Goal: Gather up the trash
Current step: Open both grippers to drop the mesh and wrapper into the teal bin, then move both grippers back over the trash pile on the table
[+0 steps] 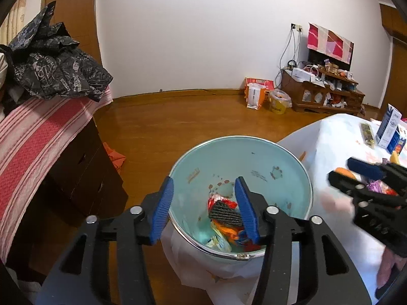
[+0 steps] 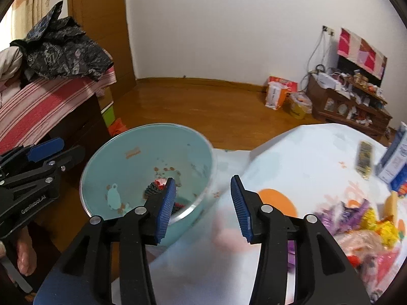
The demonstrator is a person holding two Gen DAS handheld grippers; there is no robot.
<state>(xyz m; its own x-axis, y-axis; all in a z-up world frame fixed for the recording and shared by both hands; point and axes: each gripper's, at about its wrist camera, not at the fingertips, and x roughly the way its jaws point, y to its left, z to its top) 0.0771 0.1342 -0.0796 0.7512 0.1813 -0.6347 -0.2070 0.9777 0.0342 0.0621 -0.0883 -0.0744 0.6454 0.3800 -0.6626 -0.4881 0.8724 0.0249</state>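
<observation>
Left wrist view: the left gripper [image 1: 203, 208] hovers above the round pale-blue metal-rimmed bin [image 1: 267, 152], fingers spread, nothing between them; crumpled colourful wrappers [image 1: 223, 218] lie inside. Beside the bin, the right gripper [image 2: 203, 206] is likewise spread and empty.

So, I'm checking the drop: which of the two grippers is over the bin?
The left gripper: its open fingers frame the teal trash bin and the wrappers inside. The right gripper hangs over the white tablecloth beside it.
</observation>
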